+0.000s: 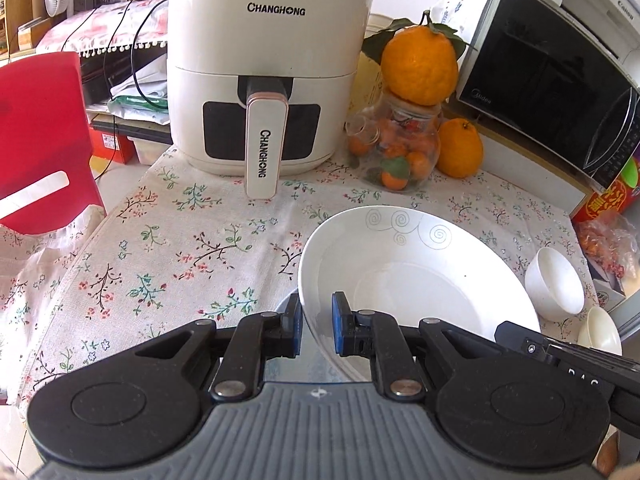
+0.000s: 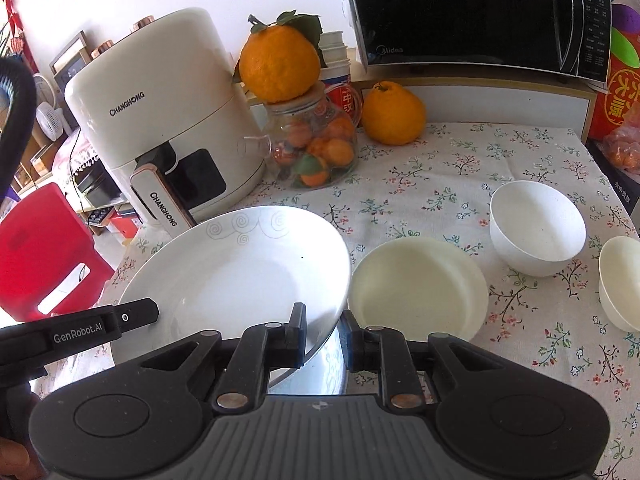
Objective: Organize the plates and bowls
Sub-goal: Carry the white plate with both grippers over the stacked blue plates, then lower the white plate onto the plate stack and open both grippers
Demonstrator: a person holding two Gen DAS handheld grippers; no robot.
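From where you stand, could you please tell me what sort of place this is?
Most likely a home kitchen or dining corner: an air fryer and a microwave stand on a table with a flowered cloth.

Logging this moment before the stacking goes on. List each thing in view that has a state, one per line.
Left gripper: fingers astride the plate's rim.
Right gripper: fingers astride the plate's opposite rim.
Plate: empty, tilted, held between both grippers.
Cream dish: empty, upright, on the cloth.
White bowl: empty, upright, tipped slightly.
Air fryer: drawer shut.
Microwave: door shut.
Jar: holds small oranges, big orange on top.
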